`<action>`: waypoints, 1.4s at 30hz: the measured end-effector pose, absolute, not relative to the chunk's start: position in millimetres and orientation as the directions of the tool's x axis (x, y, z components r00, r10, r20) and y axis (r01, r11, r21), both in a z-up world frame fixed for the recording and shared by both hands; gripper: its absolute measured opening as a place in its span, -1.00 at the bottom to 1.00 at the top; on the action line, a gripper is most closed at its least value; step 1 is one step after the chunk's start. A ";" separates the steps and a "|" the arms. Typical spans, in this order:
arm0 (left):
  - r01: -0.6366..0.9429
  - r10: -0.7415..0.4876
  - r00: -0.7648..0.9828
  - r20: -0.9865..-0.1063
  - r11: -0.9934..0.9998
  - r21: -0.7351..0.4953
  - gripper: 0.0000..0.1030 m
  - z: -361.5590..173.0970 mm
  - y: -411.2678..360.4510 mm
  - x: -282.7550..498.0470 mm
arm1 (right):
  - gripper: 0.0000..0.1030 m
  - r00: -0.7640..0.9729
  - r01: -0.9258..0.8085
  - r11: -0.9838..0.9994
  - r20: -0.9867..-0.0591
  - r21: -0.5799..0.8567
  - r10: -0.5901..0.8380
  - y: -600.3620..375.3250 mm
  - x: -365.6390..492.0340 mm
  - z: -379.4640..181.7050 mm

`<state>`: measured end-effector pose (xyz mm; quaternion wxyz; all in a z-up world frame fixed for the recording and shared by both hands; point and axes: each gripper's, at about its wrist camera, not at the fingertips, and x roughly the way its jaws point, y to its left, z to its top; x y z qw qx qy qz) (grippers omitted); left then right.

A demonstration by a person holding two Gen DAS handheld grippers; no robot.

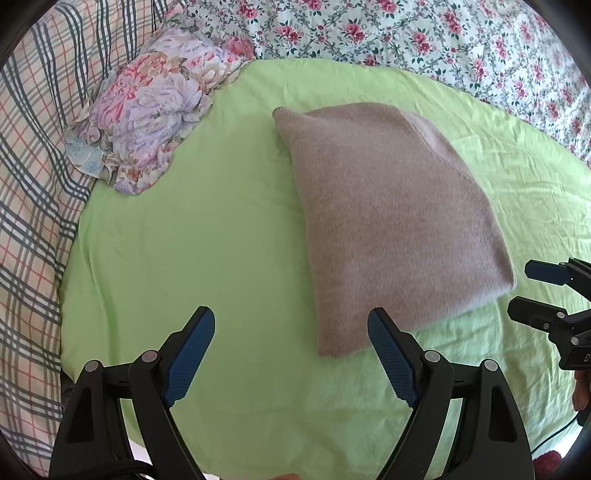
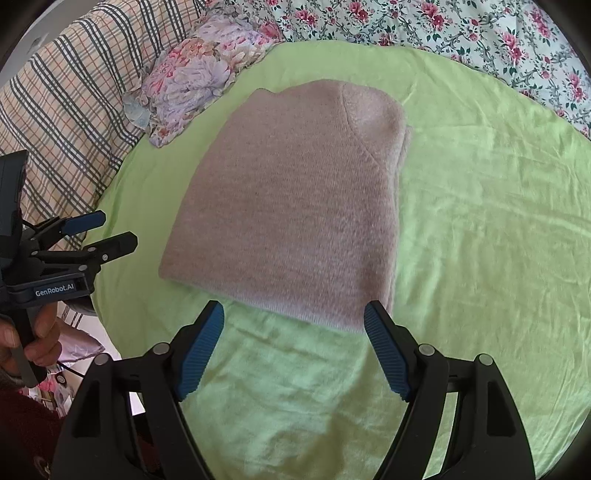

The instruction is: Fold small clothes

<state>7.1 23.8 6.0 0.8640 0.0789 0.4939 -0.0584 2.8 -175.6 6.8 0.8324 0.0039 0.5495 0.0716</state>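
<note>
A folded pinkish-beige knit garment (image 1: 388,218) lies flat on a light green sheet (image 1: 207,229); it also shows in the right wrist view (image 2: 291,218). My left gripper (image 1: 291,325) is open and empty, just short of the garment's near left corner. My right gripper (image 2: 293,317) is open and empty, at the garment's near edge. The right gripper shows at the right edge of the left wrist view (image 1: 532,291), and the left gripper at the left of the right wrist view (image 2: 110,230).
A crumpled floral cloth (image 1: 155,107) lies at the sheet's far left. A plaid blanket (image 1: 33,184) runs along the left and a rose-print cover (image 1: 424,33) along the back. The green sheet (image 2: 491,206) stretches right of the garment.
</note>
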 end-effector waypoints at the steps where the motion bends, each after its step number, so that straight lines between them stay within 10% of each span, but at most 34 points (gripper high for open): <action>1: 0.179 -0.024 0.507 -0.862 0.981 0.078 0.66 6.8 22.8 9.4 | 0.53 0.389 -0.116 0.990 -0.913 0.083 0.122 -175.8 5.5 7.1; 23: 0.144 -0.051 0.508 -0.860 0.989 0.027 0.67 6.6 17.5 48.5 | 0.53 0.424 -0.079 0.989 -0.893 0.127 0.148 -191.9 52.6 9.3; 42: 0.071 -0.348 0.383 -0.856 0.935 -0.349 0.67 -33.1 44.0 189.1 | 0.53 0.481 0.206 0.933 -0.861 0.295 0.165 -265.6 162.5 -20.8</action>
